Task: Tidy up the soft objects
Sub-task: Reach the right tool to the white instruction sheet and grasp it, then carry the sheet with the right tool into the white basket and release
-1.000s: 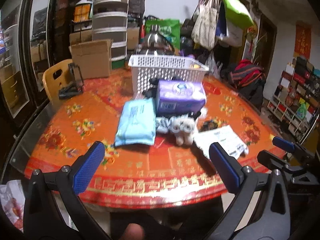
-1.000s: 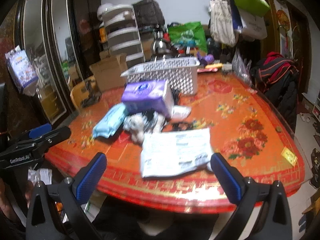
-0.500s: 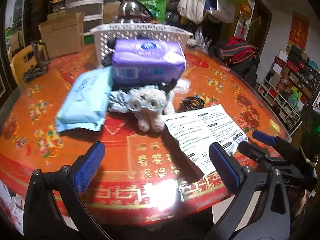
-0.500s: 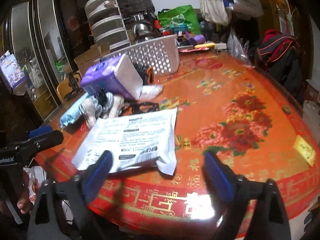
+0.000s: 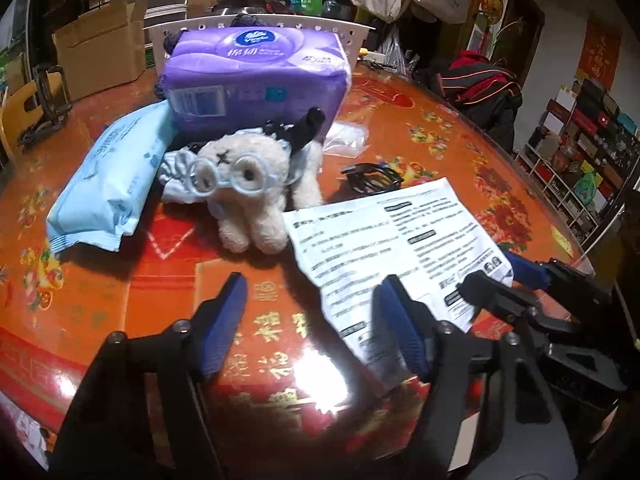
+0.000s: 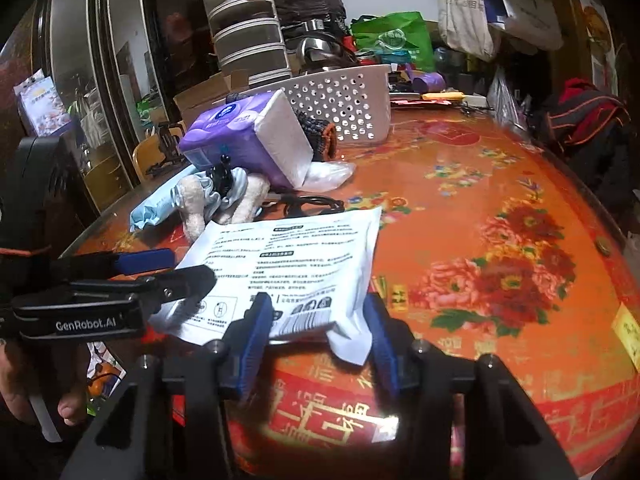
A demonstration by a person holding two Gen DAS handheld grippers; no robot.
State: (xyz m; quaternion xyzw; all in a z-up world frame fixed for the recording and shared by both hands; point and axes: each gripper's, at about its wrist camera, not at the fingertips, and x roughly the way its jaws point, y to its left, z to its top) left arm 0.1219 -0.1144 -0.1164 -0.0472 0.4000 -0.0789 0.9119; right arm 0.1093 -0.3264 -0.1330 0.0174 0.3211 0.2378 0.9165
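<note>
A flat white printed pouch (image 5: 394, 240) (image 6: 288, 264) lies at the table's near edge. My right gripper (image 6: 320, 332) is open, its blue pads on either side of the pouch's near corner. My left gripper (image 5: 316, 312) is open, low over the table, its right pad over the pouch's left edge. Behind lie a white plush toy with glasses (image 5: 248, 184) (image 6: 208, 200), a light blue wipes pack (image 5: 112, 184), a purple tissue pack (image 5: 256, 76) (image 6: 248, 136) and a white perforated basket (image 6: 344, 100) (image 5: 352, 36).
The round red floral table (image 6: 500, 240) has black hair ties (image 5: 372, 176) and a clear plastic bag (image 5: 344, 140) on it. A cardboard box (image 5: 100, 48), a chair (image 5: 16, 112) and stacked drawers (image 6: 248, 40) stand behind. Bags hang at the back right.
Both grippers have moved forward and down to the white pouch. Both jaws have narrowed, and the right one now straddles the pouch's near corner.
</note>
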